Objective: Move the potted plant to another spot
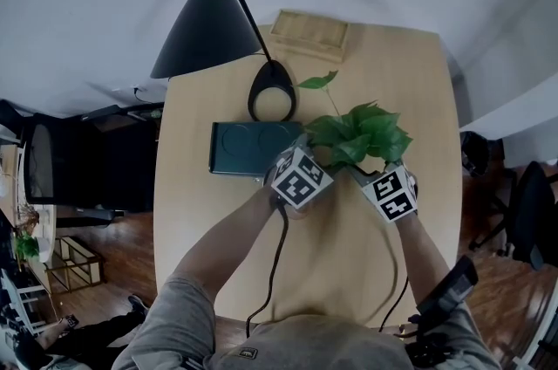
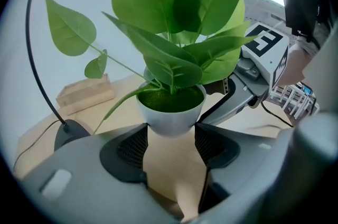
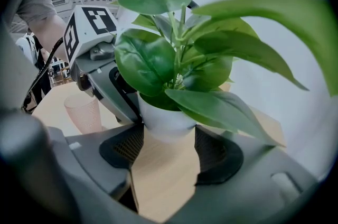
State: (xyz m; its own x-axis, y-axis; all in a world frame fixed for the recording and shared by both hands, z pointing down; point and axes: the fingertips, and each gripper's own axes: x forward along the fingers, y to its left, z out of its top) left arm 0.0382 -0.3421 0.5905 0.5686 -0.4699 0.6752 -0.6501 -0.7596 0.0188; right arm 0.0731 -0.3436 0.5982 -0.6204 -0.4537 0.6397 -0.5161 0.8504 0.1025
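Note:
The potted plant [image 1: 356, 133], with broad green leaves in a small white pot [image 2: 171, 116], is near the middle of the wooden table [image 1: 410, 80]. My left gripper [image 1: 327, 157] comes at it from the left and my right gripper [image 1: 370, 167] from the right. In the left gripper view the pot's lower part sits between the left gripper's [image 2: 170, 138] pad tips and touches both. The right gripper view shows the same pot [image 3: 163, 118] wedged between the right gripper's [image 3: 169, 136] pads. Leaves hide the pot in the head view. I cannot tell whether the pot rests on the table.
A black cone lamp [image 1: 209, 19] leans over the table's far left, its base [image 1: 272, 91] just behind the plant. A dark green flat tray [image 1: 248, 147] lies left of the plant. A wooden block [image 1: 309, 35] sits at the far edge. A pink cup [image 3: 84, 112] stands nearby.

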